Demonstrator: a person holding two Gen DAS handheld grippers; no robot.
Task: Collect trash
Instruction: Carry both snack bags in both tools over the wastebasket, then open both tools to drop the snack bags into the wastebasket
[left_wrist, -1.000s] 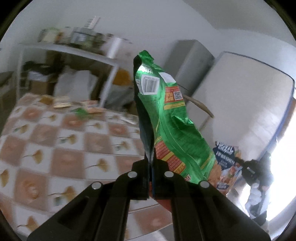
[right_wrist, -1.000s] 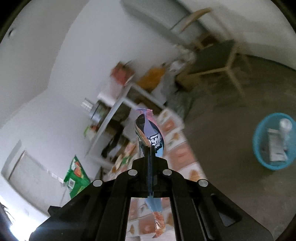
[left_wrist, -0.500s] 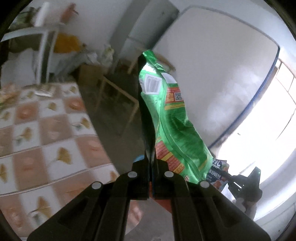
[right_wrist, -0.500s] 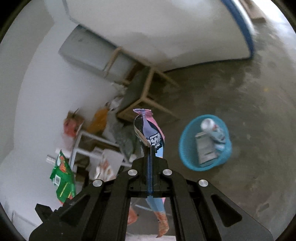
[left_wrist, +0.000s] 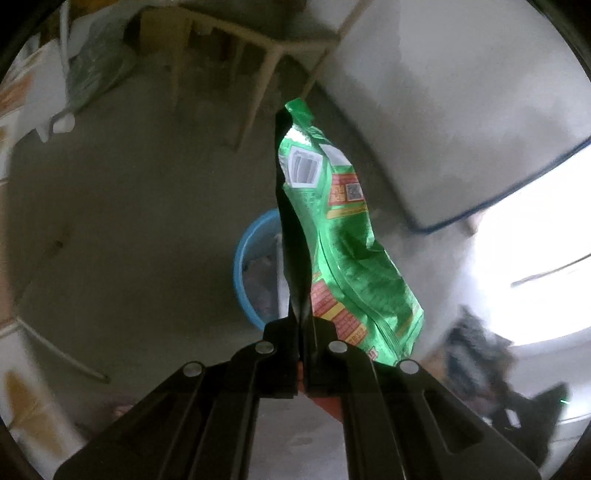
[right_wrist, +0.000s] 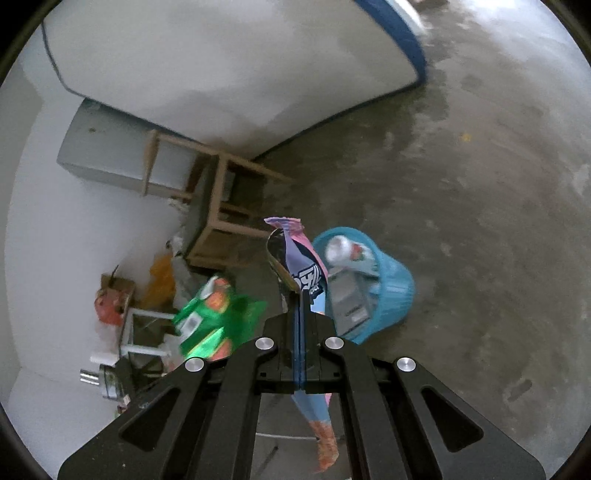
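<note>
My left gripper (left_wrist: 301, 328) is shut on a crumpled green snack bag (left_wrist: 343, 251) that sticks up in front of the lens. Below and behind the bag, a blue trash basket (left_wrist: 243, 266) stands on the grey floor, partly hidden by the bag. In the right wrist view my right gripper (right_wrist: 300, 302) is shut on a blue and pink wrapper (right_wrist: 299, 266). The blue trash basket (right_wrist: 388, 291) sits just right of that wrapper and holds a can and flattened packaging. The green snack bag (right_wrist: 214, 321) shows blurred to the left of my right gripper.
A wooden chair (right_wrist: 218, 199) stands by the white wall, with a grey cabinet (right_wrist: 107, 155) behind it. Boxes and bags (right_wrist: 122, 295) are heaped near a white rack at the left. A tablecloth edge (left_wrist: 14, 398) shows at the lower left. Bare concrete floor (right_wrist: 480, 221) spreads right of the basket.
Both grippers swung away from the table and tipped down toward the floor, each keeping its bag. The blue basket has come into the left view and sits closer in the right view.
</note>
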